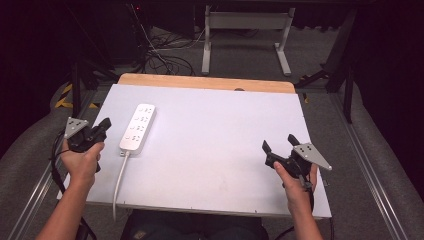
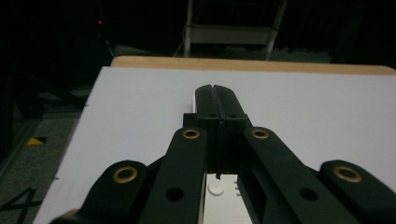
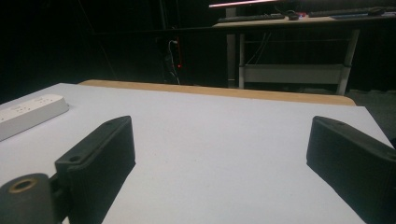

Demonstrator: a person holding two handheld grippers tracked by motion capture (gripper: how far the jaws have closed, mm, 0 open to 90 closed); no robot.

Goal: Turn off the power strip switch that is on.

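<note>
A white power strip (image 1: 138, 127) is seen lying flat on the white table surface (image 1: 215, 145), in the left half, its long axis running near-to-far and slightly tilted to the right at the far end. Its white cable (image 1: 120, 180) is led off from the near end toward the near edge of the table and over it.

The left gripper (image 1: 102, 126) is held in the person's left hand (image 1: 82, 160) at the left edge of the table, just left of the strip's near half, close to it but no contact can be confirmed in the high view. In the left gripper view the jaws are pressed together, nothing pinched between them, and the left gripper (image 2: 216, 100) is pointed toward the far side with the power strip (image 2: 219, 191) visible directly beneath and ahead of the linkage.

The right gripper (image 1: 278, 142) is held in the right hand (image 1: 292, 180) near the right near corner of the table, well apart from the strip. Its jaws are spread wide, nothing between them. In the right gripper view the right gripper (image 3: 219, 149) is seen over bare table, with the power strip (image 3: 28, 114) far off to the left.

A strip of bare wood (image 1: 205, 82) is exposed along the far edge of the table. A white metal frame (image 1: 245, 30) and tangled cables (image 1: 165, 50) are seen on the floor beyond.
</note>
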